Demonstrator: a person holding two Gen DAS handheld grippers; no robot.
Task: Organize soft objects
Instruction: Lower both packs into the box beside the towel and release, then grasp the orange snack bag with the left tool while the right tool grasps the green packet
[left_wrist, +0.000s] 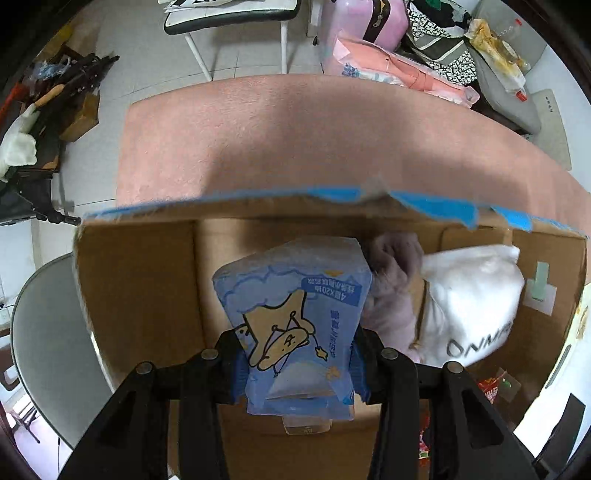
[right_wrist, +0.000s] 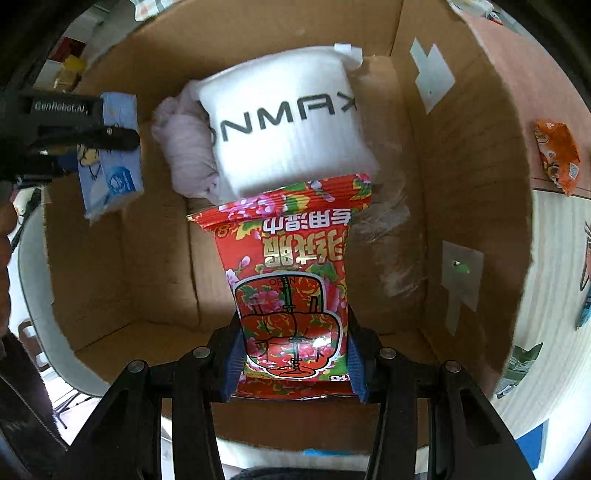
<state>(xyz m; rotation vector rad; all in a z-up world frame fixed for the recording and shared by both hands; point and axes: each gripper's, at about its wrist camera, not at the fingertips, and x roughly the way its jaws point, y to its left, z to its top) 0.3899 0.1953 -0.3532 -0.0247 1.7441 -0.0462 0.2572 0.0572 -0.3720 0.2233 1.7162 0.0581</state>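
My left gripper (left_wrist: 295, 363) is shut on a light blue tissue pack (left_wrist: 295, 317) with a cartoon star, held over the open cardboard box (left_wrist: 140, 280). My right gripper (right_wrist: 291, 363) is shut on a red floral wet-wipe pack (right_wrist: 291, 266), held over the same box (right_wrist: 461, 155). Inside the box lie a white padded pouch with black lettering (right_wrist: 291, 125) and a pale lilac cloth bundle (right_wrist: 184, 147) beside it; both also show in the left wrist view, the pouch (left_wrist: 472, 295) and the bundle (left_wrist: 391, 288). The left gripper with its blue pack (right_wrist: 110, 155) shows at the left of the right wrist view.
The box stands on a pink surface (left_wrist: 295, 140). An orange snack pack (right_wrist: 557, 155) lies outside the box on the right, on a pale patterned mat (right_wrist: 554, 258). A round grey table edge (left_wrist: 40, 332) is at the left. A chair (left_wrist: 236, 22) and clutter stand beyond.
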